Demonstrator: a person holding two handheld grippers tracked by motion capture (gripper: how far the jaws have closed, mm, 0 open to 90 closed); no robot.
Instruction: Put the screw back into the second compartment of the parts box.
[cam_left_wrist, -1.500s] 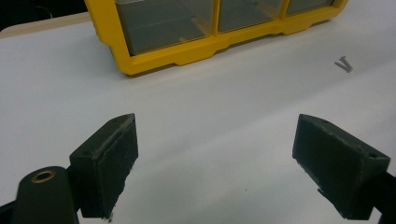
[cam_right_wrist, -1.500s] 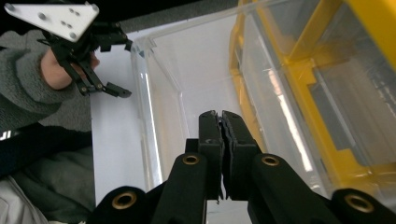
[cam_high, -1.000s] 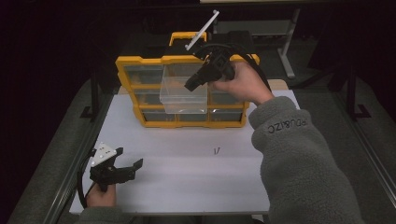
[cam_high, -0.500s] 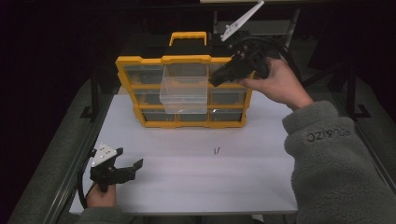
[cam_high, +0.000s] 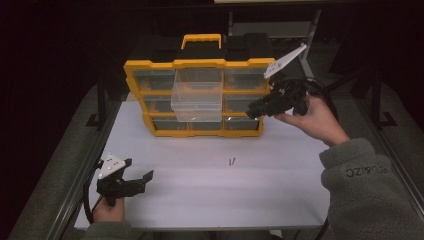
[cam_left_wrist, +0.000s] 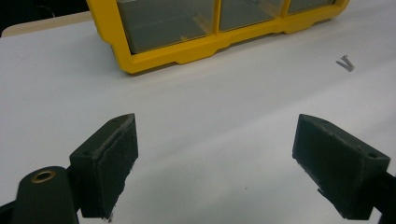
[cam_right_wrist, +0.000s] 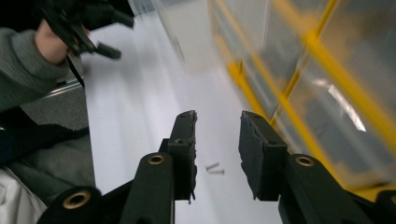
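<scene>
A: Two small grey metal screws (cam_high: 231, 161), loose on the white counter (cam_high: 200, 205), in front of the organiser and apart from both tools. Step in hand?

B: Going for them, probably. Nearest first: left hand-held gripper (cam_high: 139, 170) low at the near left corner, jaws wide, empty, aimed across the counter.

A: And farther off?

B: Right hand-held gripper (cam_high: 252, 109) raised by the right end of the yellow plastic organiser box (cam_high: 135, 67), pointing leftward, grey plate up. Jaws partly apart, just been opening, nothing between them.

A: Next?

B: Likely down onto the screws, a fine pinch, then over to the clear plastic drawer (cam_high: 196, 97) pulled out of the middle column.
</scene>
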